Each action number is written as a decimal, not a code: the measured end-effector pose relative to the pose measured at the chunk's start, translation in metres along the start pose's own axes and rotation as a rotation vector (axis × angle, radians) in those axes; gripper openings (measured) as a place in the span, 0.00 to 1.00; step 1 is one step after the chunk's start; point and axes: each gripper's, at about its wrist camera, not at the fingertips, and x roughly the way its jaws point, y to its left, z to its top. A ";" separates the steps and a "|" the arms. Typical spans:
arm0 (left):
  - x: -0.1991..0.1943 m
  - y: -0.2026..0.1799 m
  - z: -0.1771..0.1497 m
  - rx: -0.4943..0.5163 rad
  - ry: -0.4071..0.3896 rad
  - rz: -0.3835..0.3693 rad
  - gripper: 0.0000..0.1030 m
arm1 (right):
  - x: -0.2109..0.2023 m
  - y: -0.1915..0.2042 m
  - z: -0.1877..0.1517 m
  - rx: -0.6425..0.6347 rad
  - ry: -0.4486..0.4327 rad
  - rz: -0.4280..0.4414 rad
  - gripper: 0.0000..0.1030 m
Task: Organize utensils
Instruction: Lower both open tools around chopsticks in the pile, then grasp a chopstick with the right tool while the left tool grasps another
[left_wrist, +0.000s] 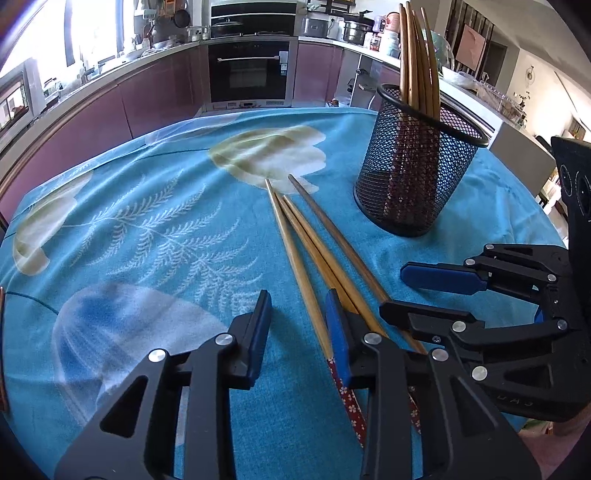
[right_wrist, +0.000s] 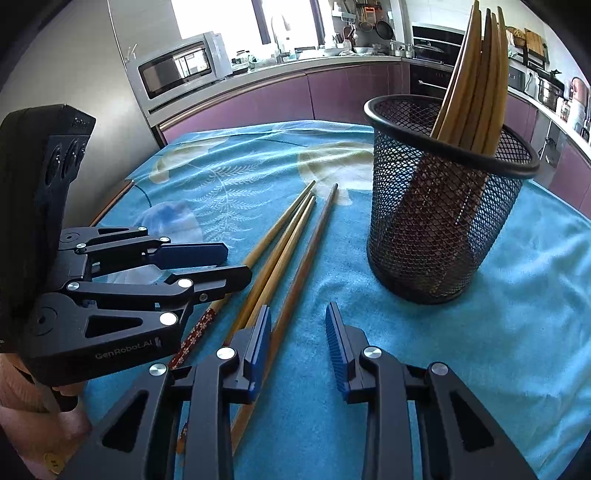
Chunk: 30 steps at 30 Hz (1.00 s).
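Loose chopsticks (left_wrist: 314, 254) laid on blue tablecloth (left_wrist: 147, 229) beside mesh holder (left_wrist: 413, 166), already part-filled. Left gripper (left_wrist: 297, 317) and right gripper (right_wrist: 297, 332) held narrowly parted, empty. One stick best pinched mid-shaft, neighbours left undisturbed.

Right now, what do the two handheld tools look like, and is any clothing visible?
Both tools are matte black linkage frames with silver rivets and blue ribbed pads. The left tool carries white "GenRobot.AI" lettering and a boxy black housing with round lenses; the right tool has the same housing. A pinkish sleeve shows behind the left one.
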 end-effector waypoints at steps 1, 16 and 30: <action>0.001 0.000 0.002 0.000 0.001 0.002 0.28 | 0.001 0.000 0.001 0.000 0.000 -0.002 0.26; 0.016 0.004 0.018 -0.029 0.006 0.018 0.13 | 0.016 -0.004 0.017 0.014 -0.001 -0.031 0.10; 0.015 0.006 0.016 -0.074 -0.006 0.013 0.09 | 0.009 -0.013 0.014 0.058 -0.010 0.000 0.06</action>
